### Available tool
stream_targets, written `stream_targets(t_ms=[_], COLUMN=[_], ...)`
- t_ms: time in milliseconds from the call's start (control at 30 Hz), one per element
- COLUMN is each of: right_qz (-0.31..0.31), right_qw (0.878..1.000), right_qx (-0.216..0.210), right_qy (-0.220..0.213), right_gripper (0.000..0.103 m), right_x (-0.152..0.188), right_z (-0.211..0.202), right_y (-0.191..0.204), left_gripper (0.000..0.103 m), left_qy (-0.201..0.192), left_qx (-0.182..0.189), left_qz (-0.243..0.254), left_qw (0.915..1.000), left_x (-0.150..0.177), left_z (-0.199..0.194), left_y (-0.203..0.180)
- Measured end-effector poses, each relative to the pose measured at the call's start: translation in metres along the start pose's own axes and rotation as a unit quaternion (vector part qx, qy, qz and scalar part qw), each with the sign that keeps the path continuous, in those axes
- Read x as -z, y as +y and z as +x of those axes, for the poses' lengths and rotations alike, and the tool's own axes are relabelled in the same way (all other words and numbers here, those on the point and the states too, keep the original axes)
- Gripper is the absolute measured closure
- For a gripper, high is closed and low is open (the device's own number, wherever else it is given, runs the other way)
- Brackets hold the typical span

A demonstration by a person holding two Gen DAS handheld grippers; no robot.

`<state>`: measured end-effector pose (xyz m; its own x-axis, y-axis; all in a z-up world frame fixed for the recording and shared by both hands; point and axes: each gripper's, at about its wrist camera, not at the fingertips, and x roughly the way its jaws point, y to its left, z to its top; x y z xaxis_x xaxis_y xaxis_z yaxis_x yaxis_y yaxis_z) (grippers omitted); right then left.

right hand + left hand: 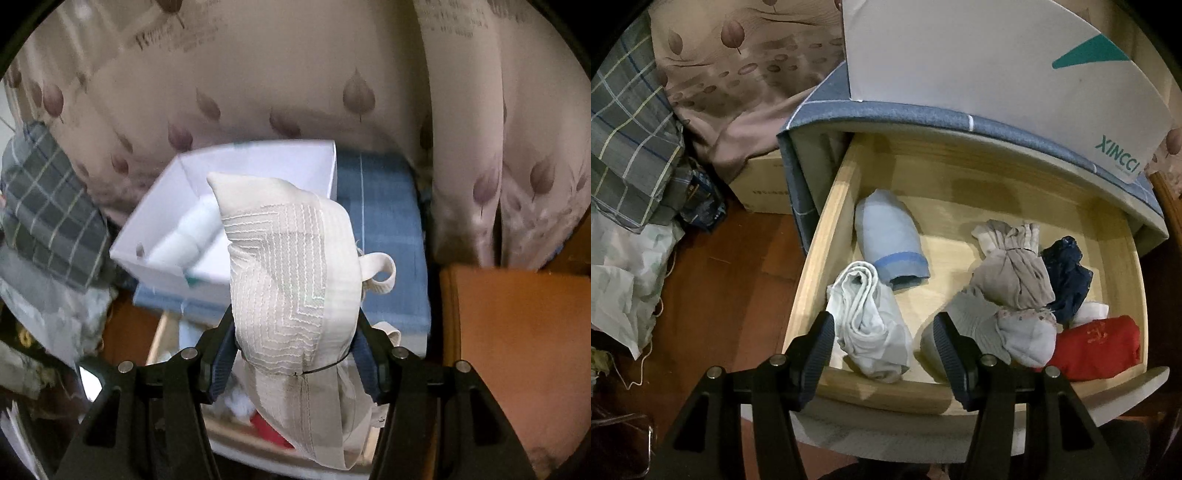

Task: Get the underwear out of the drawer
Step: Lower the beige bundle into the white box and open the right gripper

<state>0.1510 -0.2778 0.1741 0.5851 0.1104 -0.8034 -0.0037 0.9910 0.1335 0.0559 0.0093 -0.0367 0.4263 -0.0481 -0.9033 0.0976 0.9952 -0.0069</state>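
The wooden drawer (812,258) stands pulled out. Inside lie a pale blue roll (890,240), a white bundle (868,325), a beige knotted bundle (1012,273), a dark navy piece (1067,277), a grey-white piece (1015,332) and a red folded piece (1097,347). My left gripper (882,347) hovers open over the drawer's front, straddling the white bundle without touching it. My right gripper (295,332) is shut on a cream padded bra (291,277) with zigzag stitching, lifted above the drawer (162,332); its strap loops out to the right.
A white box (155,236) holding pale rolled cloth sits on the blue-covered cabinet top (384,229); in the left wrist view the box (997,66) overhangs the drawer. Leaf-print curtains (258,92) hang behind. Plaid cloth (631,147) and clutter lie left; an orange-brown surface (517,350) is right.
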Motion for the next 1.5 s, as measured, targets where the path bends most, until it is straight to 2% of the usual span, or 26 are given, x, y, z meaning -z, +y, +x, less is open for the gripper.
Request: stream_targets(t_ms=[200, 367, 567, 967, 1500], right_qz=[-0.003, 0.005, -0.003, -0.013, -0.03], right_qw=[1.0, 0.999, 1.0, 0.999, 0.991], right_qx=[0.007, 0.006, 0.018, 0.03, 0.067], right_qy=[-0.03, -0.041, -0.024, 0.038, 0.109], right_gripper=[0.05, 0.05, 0.05, 0.05, 0.048], right_x=[-0.046, -0.071, -0.089, -0.097, -0.088], right_z=[0.007, 0.026, 0.06, 0.128, 0.179], right_y=[0.018, 0.029, 0.047, 0.065, 0.068], left_gripper=[0.046, 0.046, 0.046, 0.046, 0.046], left_qy=[-0.001, 0.0, -0.003, 0.0, -0.001], left_qx=[0.004, 0.003, 0.004, 0.007, 0.021], left_qz=[-0.011, -0.014, -0.017, -0.015, -0.025], left_qw=[0.9999, 0.9999, 0.9998, 0.9999, 0.9995], left_x=[-0.001, -0.001, -0.001, -0.002, -0.002], left_z=[0.0, 0.0, -0.001, 0.0, 0.0], left_y=[0.005, 0.007, 0.009, 0.007, 0.01])
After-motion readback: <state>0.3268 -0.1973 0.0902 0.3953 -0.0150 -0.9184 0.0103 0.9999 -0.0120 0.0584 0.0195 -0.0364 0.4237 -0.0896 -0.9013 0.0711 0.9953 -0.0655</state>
